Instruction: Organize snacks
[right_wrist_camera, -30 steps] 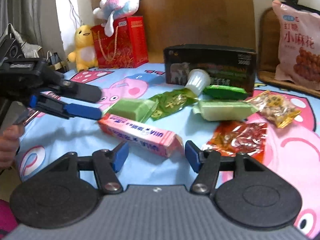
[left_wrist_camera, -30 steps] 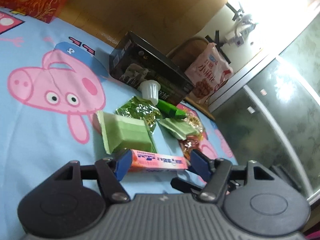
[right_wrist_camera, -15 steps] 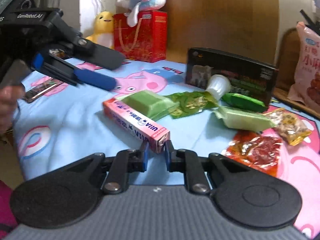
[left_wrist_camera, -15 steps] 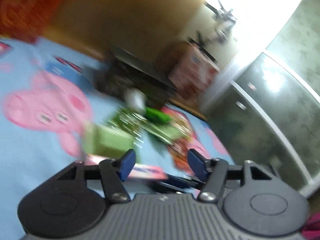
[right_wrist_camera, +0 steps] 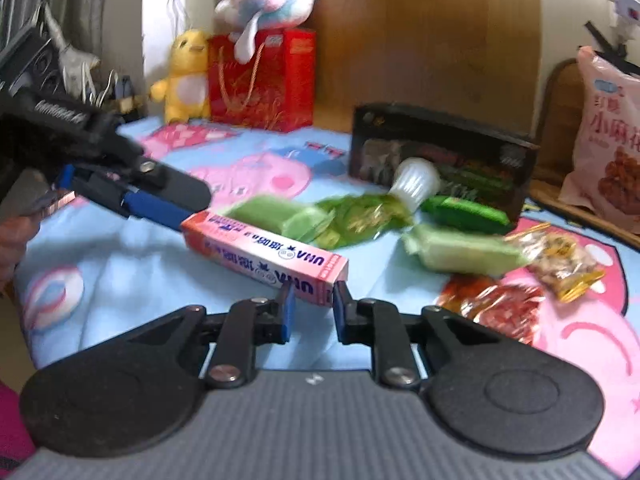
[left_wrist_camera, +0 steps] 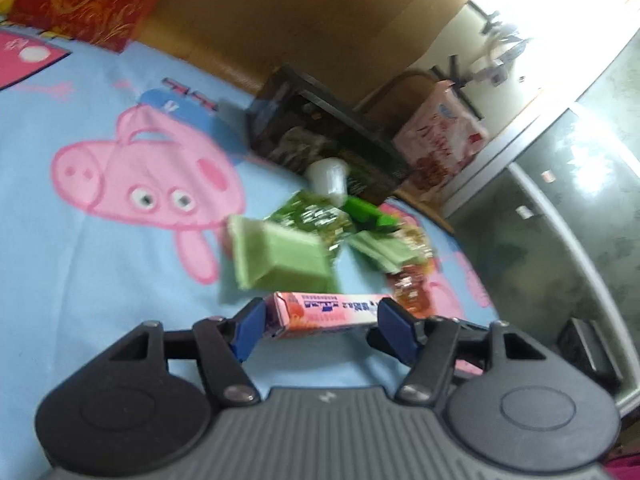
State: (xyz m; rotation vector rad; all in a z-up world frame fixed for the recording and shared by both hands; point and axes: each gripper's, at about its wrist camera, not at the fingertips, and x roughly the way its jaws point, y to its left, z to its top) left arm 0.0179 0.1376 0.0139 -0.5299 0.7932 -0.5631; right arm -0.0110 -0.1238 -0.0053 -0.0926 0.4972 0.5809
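A long pink snack box (right_wrist_camera: 264,255) is held by its near end in my right gripper (right_wrist_camera: 313,309), which is shut on it and lifts it above the blue cartoon bedsheet (right_wrist_camera: 120,272). In the left wrist view the pink box (left_wrist_camera: 326,314) lies crosswise between the blue pads of my left gripper (left_wrist_camera: 322,326), which is open around it. The left gripper (right_wrist_camera: 156,204) also shows in the right wrist view, at the box's far end. Behind lie green snack packs (right_wrist_camera: 276,212), a white cup (right_wrist_camera: 414,184) and red and yellow packets (right_wrist_camera: 496,308).
A black box (right_wrist_camera: 440,164) stands behind the snacks. A large pink snack bag (right_wrist_camera: 608,152) leans at the right. A red gift bag (right_wrist_camera: 260,80) and plush toys (right_wrist_camera: 184,76) stand at the back left. A glass door (left_wrist_camera: 560,220) is to the right in the left wrist view.
My right gripper closed on the pink box's near end and raised it. My left gripper swung in and now has the box's far end between its open pads.
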